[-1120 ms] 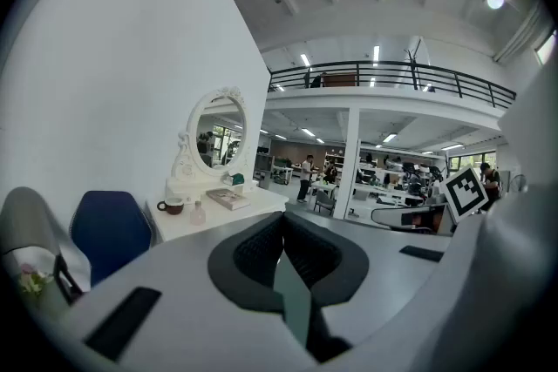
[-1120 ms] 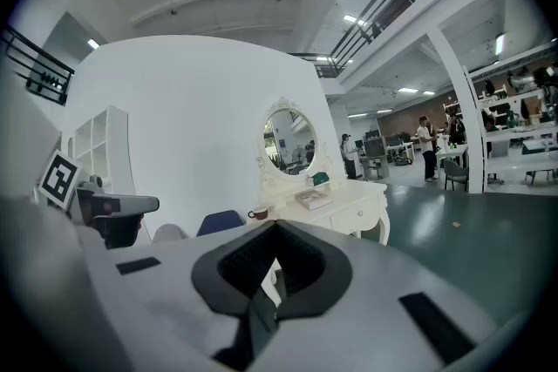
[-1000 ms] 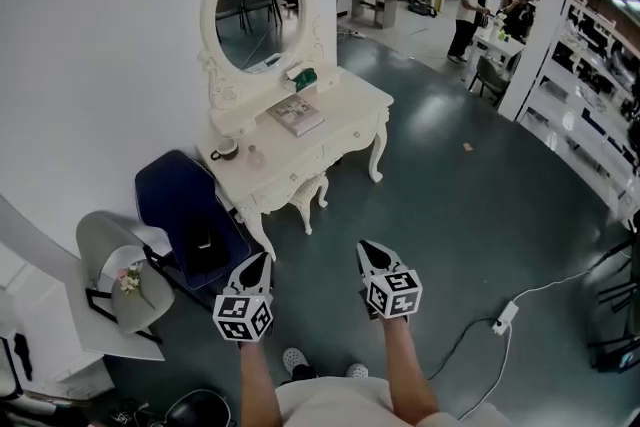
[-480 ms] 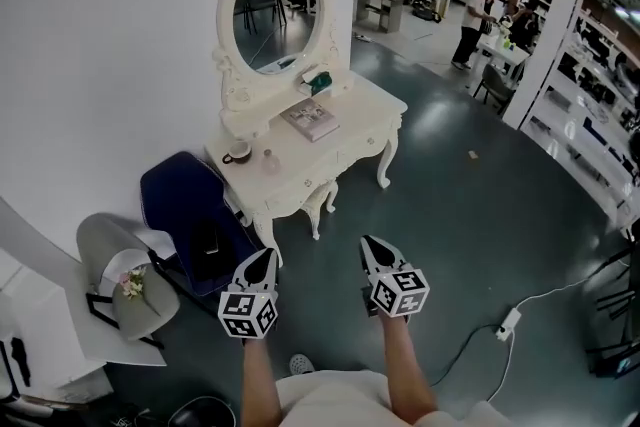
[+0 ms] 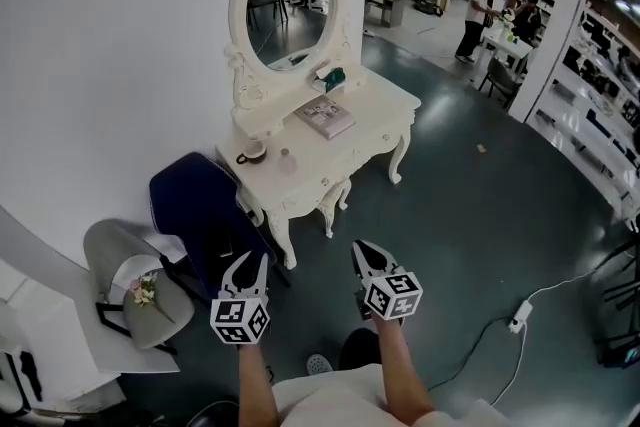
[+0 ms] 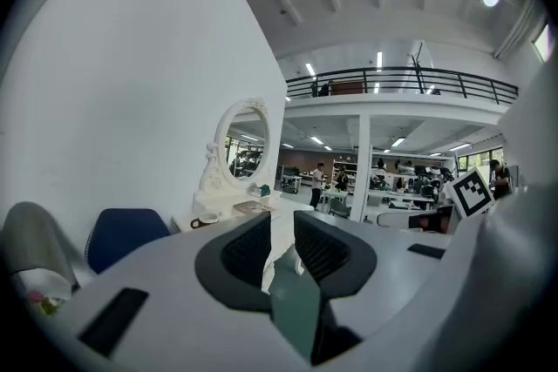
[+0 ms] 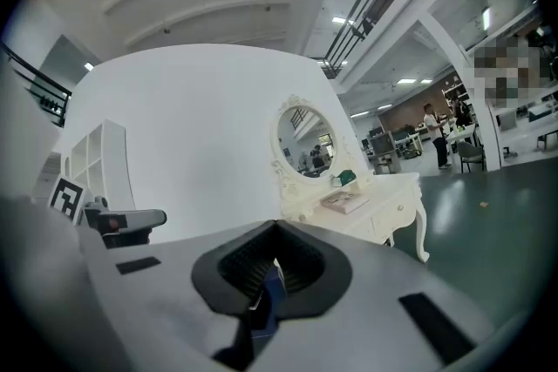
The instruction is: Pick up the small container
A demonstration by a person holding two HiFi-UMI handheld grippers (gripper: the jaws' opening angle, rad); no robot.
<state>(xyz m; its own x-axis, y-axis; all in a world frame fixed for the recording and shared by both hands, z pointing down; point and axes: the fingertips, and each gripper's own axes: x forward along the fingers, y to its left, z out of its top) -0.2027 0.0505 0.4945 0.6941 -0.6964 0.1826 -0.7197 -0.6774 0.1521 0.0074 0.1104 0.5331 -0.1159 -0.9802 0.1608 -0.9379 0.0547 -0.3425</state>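
A grey chair sits at nine o'clock of the left tongs, with a blue chair at eleven. The left tongs' jaws are opening, and nothing is between them. At their three o'clock the right tongs are pressed together and hold nothing. Well apart, at twelve o'clock, stands the white tabletop. The small container rests on its near-left end, at three o'clock of a cup and just beside it.
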